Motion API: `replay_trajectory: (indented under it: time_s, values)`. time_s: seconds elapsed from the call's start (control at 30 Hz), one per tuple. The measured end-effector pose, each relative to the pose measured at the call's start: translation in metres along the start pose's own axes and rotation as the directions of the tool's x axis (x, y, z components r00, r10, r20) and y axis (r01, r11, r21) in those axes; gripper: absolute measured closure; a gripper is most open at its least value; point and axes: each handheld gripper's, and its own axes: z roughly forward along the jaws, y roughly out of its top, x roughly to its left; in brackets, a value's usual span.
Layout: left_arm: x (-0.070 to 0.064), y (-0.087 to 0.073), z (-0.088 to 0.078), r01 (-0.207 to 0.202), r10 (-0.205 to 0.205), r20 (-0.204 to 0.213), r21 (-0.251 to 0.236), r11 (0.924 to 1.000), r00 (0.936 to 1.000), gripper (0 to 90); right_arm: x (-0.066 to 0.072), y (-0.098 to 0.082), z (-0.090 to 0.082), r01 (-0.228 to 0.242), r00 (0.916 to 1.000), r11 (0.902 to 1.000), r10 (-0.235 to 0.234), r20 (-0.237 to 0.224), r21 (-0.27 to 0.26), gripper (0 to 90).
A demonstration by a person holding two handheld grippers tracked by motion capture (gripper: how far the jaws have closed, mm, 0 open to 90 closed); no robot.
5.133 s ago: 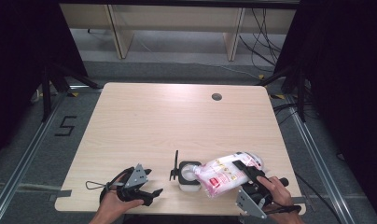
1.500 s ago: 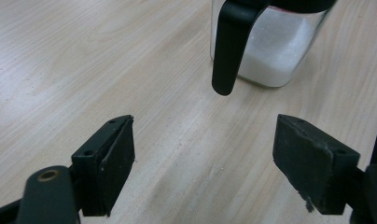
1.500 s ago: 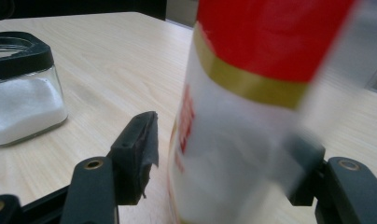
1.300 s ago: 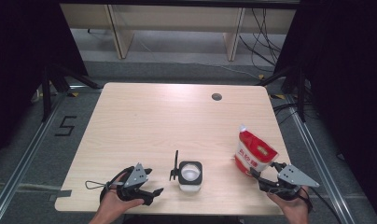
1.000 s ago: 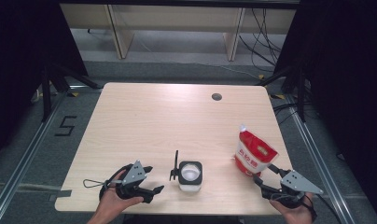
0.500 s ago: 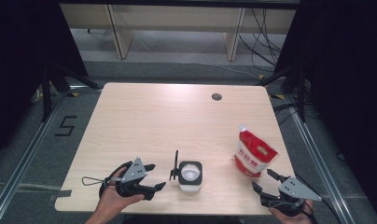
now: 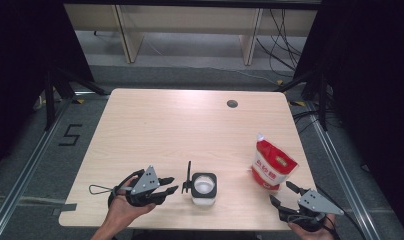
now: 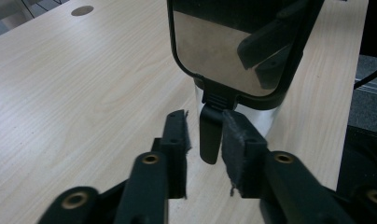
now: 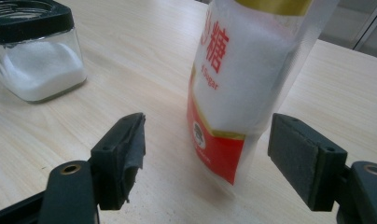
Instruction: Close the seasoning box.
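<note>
Beside the jar [image 7: 204, 188], left claw [image 7: 173, 185] level, jaws just narrowed around its lid tab [image 8: 210, 133], not yet clamped

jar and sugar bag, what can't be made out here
- Jar: the left gripper view has its raised lid in front, hiding the contents.
- Left gripper: whether the pads press the lid's tab.
- Sugar bag: right gripper view, top cut off by the edge.
- Bag's print: high view, too small.

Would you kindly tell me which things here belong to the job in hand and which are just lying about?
Job in hand:
jar of white grains
its raised lid
sugar bag

Lying about:
cables on the floor
number marking on the floor
</note>
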Motion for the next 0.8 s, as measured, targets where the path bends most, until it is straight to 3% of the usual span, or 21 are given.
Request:
replay_trajectory:
  time_s: [0.07, 0.1, 0.13, 0.2, 0.27, 0.3, 0.33, 0.37, 0.4, 0.43, 0.7, 0.73, 0.8]
  values:
    - [0.000, 0.002, 0.001, 0.001, -0.001, 0.004, -0.006, 1.0000, 1.0000, 76.6, 0.000, 0.000, 0.000, 0.003, 1.0000, 1.0000, -0.003, 0.001, -0.003, 28.5]
    - [0.001, 0.004, 0.001, -0.018, 0.018, 0.002, -0.006, 0.9998, 0.9998, 78.4, -0.002, 0.000, 0.001, 0.032, 0.9994, 0.9992, -0.032, 0.013, -0.022, 28.5]
    - [0.000, 0.005, 0.001, -0.009, 0.009, 0.001, -0.010, 0.9999, 1.0000, 80.3, -0.002, 0.000, 0.001, 0.038, 0.9992, 0.9990, -0.037, 0.012, -0.023, 28.6]
    - [0.001, 0.008, 0.002, -0.018, 0.018, 0.003, -0.019, 0.9997, 0.9998, 83.9, 0.000, 0.000, 0.000, 0.006, 1.0000, 1.0000, -0.006, -0.002, -0.002, 28.6]
    - [0.001, 0.011, 0.003, -0.023, 0.023, 0.005, -0.024, 0.9994, 0.9997, 86.6, -0.001, 0.000, -0.001, 0.005, 1.0000, 1.0000, -0.005, -0.006, 0.003, 28.8]
    - [0.000, 0.012, 0.004, -0.017, 0.017, -0.002, -0.022, 0.9996, 0.9999, 87.7, -0.003, 0.000, -0.001, 0.032, 0.9994, 0.9993, -0.032, 0.012, -0.017, 28.7]
    - [0.001, 0.014, 0.004, -0.021, 0.021, 0.002, -0.020, 0.9996, 0.9998, 88.6, -0.003, 0.001, 0.000, 0.029, 0.9995, 0.9992, -0.029, 0.015, -0.028, 28.8]
    - [0.001, 0.015, 0.004, -0.041, 0.042, 0.006, -0.018, 0.9990, 0.9991, 88.9, -0.003, 0.001, 0.000, 0.031, 0.9994, 0.9992, -0.030, 0.015, -0.027, 28.8]
    - [-0.001, 0.017, 0.005, -0.029, 0.029, 0.008, -0.024, 0.9993, 0.9995, 89.0, -0.001, 0.000, -0.001, 0.006, 1.0000, 1.0000, -0.006, -0.004, 0.004, 28.8]
    - [-0.001, 0.018, 0.004, -0.033, 0.034, 0.009, -0.024, 0.9991, 0.9994, 89.0, 0.000, 0.000, -0.001, -0.008, 1.0000, 1.0000, 0.008, -0.001, -0.001, 28.8]
    - [-0.008, 0.029, 0.006, -0.047, 0.048, 0.036, -0.028, 0.9985, 0.9982, 89.2, -0.001, 0.001, 0.000, 0.023, 0.9996, 0.9996, -0.023, 0.017, -0.015, 28.8]
    - [-0.008, 0.031, 0.006, -0.071, 0.072, 0.030, -0.025, 0.9972, 0.9970, 89.2, -0.001, 0.001, 0.000, 0.026, 0.9995, 0.9995, -0.026, 0.018, -0.017, 28.8]
    - [-0.009, 0.031, 0.006, -0.053, 0.054, 0.028, -0.025, 0.9983, 0.9981, 89.1, -0.001, 0.001, 0.000, 0.035, 0.9992, 0.9992, -0.035, 0.021, -0.020, 28.8]
